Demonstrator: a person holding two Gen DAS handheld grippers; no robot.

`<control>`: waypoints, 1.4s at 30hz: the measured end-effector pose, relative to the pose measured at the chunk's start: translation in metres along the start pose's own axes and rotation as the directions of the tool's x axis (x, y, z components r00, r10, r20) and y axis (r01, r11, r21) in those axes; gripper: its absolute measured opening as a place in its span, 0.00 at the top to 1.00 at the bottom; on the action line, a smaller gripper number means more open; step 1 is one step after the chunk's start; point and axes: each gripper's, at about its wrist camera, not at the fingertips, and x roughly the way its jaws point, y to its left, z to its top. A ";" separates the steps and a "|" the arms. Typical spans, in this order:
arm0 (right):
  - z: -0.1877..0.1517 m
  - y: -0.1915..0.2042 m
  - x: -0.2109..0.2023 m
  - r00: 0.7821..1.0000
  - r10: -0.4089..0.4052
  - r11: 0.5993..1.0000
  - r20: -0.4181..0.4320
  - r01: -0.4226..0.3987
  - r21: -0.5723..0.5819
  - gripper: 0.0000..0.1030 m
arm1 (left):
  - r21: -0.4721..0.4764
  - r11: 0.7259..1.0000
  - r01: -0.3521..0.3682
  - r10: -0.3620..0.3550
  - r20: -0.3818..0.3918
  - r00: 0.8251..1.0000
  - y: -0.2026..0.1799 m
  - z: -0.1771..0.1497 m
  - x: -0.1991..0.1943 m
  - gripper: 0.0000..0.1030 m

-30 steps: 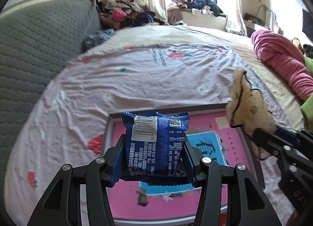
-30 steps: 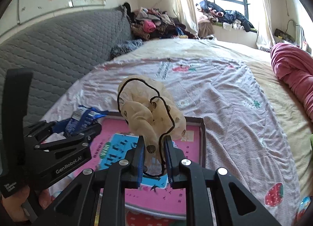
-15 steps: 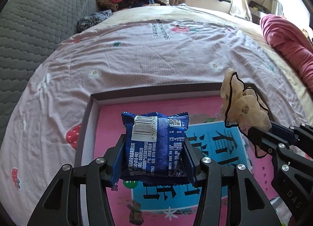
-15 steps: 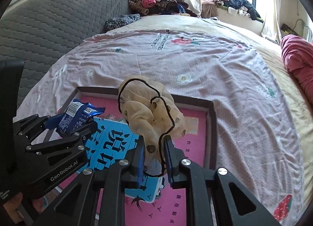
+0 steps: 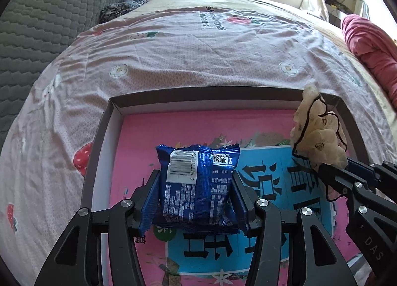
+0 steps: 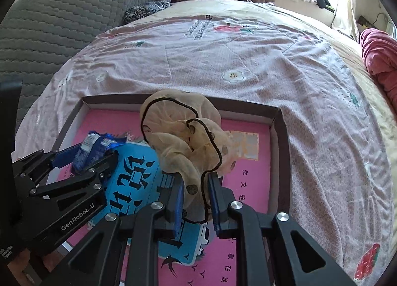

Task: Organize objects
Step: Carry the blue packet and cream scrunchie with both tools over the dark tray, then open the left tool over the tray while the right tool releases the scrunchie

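You've got the left gripper (image 5: 196, 193) pinching the blue snack packet (image 5: 198, 184), right gripper (image 6: 196, 199) clamped on the cream scrunchie (image 6: 183, 137), both over the tray (image 5: 99, 142); neither's dropped yet.

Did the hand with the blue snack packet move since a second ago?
Yes. The left gripper, shut on the blue snack packet, has moved forward and down over the box: the box's far rim now sits well above the packet.
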 end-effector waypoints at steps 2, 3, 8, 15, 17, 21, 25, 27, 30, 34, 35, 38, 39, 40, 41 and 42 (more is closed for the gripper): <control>-0.001 0.001 0.001 1.000 -0.010 1.000 -0.007 0.010 0.000 0.80 | -0.004 1.000 -0.005 0.005 -0.008 1.000 0.000 0.001 -0.001 0.41; -0.001 0.001 0.001 1.000 -0.013 1.000 -0.008 0.013 0.001 0.80 | -0.003 1.000 -0.007 0.007 -0.009 1.000 0.000 0.001 -0.002 0.39; 0.001 -0.003 -0.004 1.000 -0.019 1.000 -0.006 0.019 0.024 0.67 | 0.011 1.000 -0.021 0.021 0.000 1.000 0.000 0.003 -0.010 0.30; 0.002 0.001 -0.013 0.999 -0.042 0.999 -0.003 0.042 0.018 0.48 | 0.013 0.999 -0.048 0.048 -0.014 0.999 0.006 0.001 -0.018 0.24; 0.002 0.001 -0.017 0.999 -0.040 0.999 -0.004 0.040 0.025 0.47 | 0.017 0.999 -0.051 0.052 -0.017 0.999 0.007 -0.001 -0.021 0.24; 0.002 0.001 -0.027 0.999 -0.034 0.999 0.004 0.034 0.031 0.42 | 0.022 0.998 -0.067 0.067 -0.013 0.998 0.012 -0.006 -0.032 0.22; 0.003 0.003 -0.036 0.999 -0.026 0.999 0.018 0.026 0.041 0.32 | 0.017 0.997 -0.073 0.073 -0.003 0.997 0.019 -0.008 -0.043 0.21; 0.003 0.003 -0.038 1.000 -0.018 0.999 0.024 0.017 0.047 0.30 | 0.013 0.998 -0.069 0.069 0.003 0.998 0.022 -0.008 -0.047 0.21; 0.004 0.007 -0.042 1.000 -0.020 0.999 0.024 0.019 0.044 0.30 | 0.011 0.998 -0.065 0.065 0.008 0.998 0.026 -0.009 -0.054 0.21; 0.003 0.013 -0.050 0.999 -0.022 0.999 0.029 0.022 0.030 0.30 | 0.009 0.998 -0.066 0.066 0.019 0.998 0.030 -0.009 -0.063 0.21; 0.002 0.015 -0.053 0.999 -0.026 0.999 0.031 0.025 0.024 0.30 | 0.004 0.998 -0.063 0.063 0.026 0.998 0.031 -0.009 -0.068 0.21; 0.001 0.020 -0.064 0.998 -0.038 0.999 0.045 0.038 0.009 0.30 | 0.002 0.997 -0.077 0.076 0.041 0.996 0.033 -0.009 -0.078 0.15; 0.001 0.021 -0.069 0.998 -0.041 0.999 0.052 0.041 0.005 0.29 | 0.007 0.996 -0.092 0.091 0.050 0.995 0.033 -0.009 -0.084 0.14; 0.000 0.022 -0.074 0.997 -0.044 0.999 0.058 0.044 0.001 0.28 | 0.009 0.995 -0.098 0.098 0.055 0.994 0.032 -0.010 -0.087 0.09; -0.001 0.023 -0.079 0.997 -0.050 0.999 0.062 0.050 -0.003 0.25 | 0.009 0.995 -0.104 0.103 0.062 0.993 0.033 -0.010 -0.092 0.09; -0.001 0.024 -0.084 0.996 -0.054 0.998 0.067 0.054 -0.007 0.21 | 0.007 0.995 -0.100 0.100 0.067 0.993 0.033 -0.011 -0.097 0.09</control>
